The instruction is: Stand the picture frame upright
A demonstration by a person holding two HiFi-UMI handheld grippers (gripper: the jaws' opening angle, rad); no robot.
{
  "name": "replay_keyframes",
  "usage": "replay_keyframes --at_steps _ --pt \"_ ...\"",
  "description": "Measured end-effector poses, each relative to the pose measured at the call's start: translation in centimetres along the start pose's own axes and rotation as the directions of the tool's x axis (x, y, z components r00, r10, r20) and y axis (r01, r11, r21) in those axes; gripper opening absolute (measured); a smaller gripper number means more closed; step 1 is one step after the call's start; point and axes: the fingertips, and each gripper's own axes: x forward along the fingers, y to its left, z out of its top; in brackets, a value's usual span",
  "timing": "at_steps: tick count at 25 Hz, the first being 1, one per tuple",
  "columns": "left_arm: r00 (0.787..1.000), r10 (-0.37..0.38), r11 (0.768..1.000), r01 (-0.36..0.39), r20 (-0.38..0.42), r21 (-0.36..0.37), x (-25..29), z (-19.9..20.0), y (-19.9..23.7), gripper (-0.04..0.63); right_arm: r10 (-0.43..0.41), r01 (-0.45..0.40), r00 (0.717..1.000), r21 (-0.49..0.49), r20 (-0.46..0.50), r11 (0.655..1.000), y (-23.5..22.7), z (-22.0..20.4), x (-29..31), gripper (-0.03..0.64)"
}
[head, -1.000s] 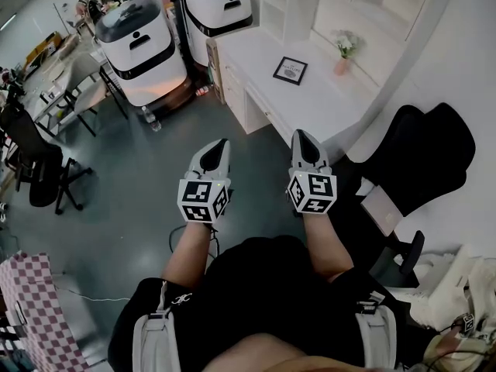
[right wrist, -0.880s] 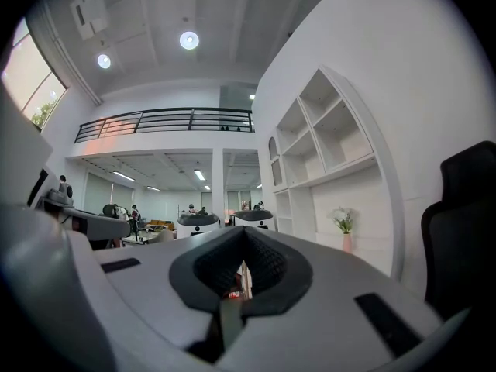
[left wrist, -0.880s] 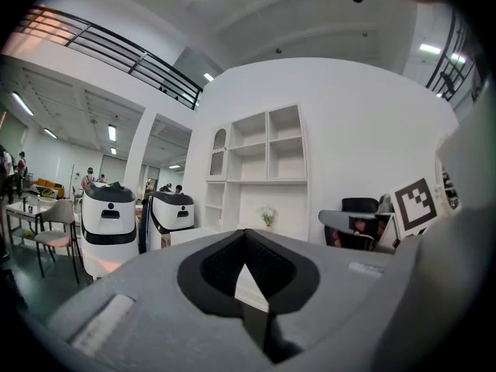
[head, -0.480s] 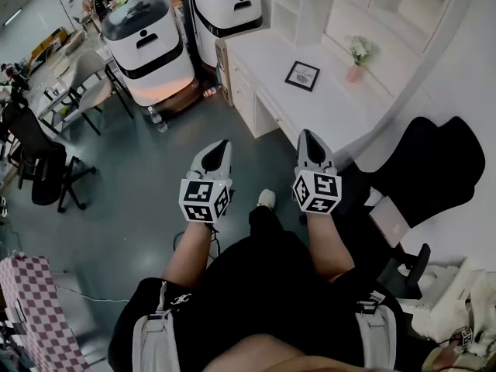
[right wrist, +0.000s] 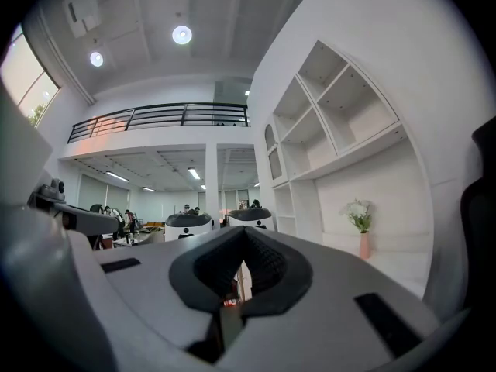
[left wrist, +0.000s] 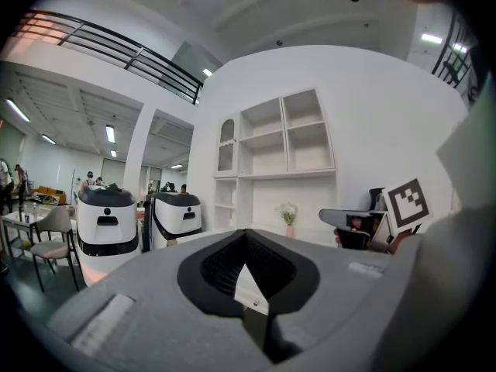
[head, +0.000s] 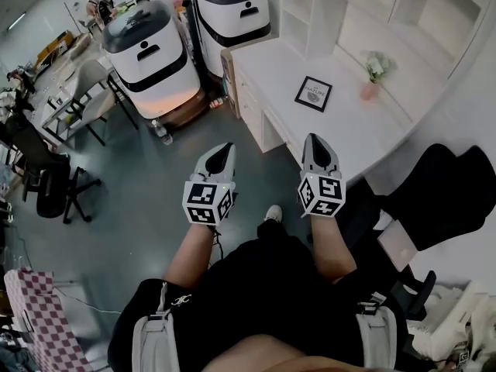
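A black picture frame (head: 313, 94) lies flat on the white desk (head: 349, 130), left of a pink vase of flowers (head: 372, 76). Both grippers hang level over the floor, short of the desk's front edge and well apart from the frame. My left gripper (head: 223, 147) is shut and holds nothing. My right gripper (head: 315, 139) is also shut and empty, close to the desk's corner. In the left gripper view the jaws (left wrist: 246, 242) meet and the vase (left wrist: 288, 215) shows ahead. The right gripper view shows closed jaws (right wrist: 243, 239) and the vase (right wrist: 360, 231). Neither gripper view shows the frame.
Two large white-and-black machines (head: 147, 53) (head: 232, 14) stand on the floor left of the desk. White shelves (head: 349, 6) rise behind the desk. A black office chair (head: 442, 192) is at the right, another chair (head: 43, 177) and tables at the far left.
Both grippers have moved forward together toward the desk, still shut. The person has stepped forward, a foot now showing between the arms. The frame and desk sit closer.
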Motion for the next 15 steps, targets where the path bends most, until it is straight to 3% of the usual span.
replay_keyframes --at_steps 7,15 --pt "0.999 -0.035 0.999 0.035 -0.010 -0.024 10.0 1.9 2.9 0.015 -0.024 0.024 1.000 -0.012 -0.010 1.000 -4.0 0.8 8.8 0.002" --pt "0.998 -0.068 0.998 0.068 0.001 0.003 21.4 4.2 5.0 0.015 -0.057 0.057 0.998 -0.013 -0.010 0.998 -9.6 1.5 18.4 0.002"
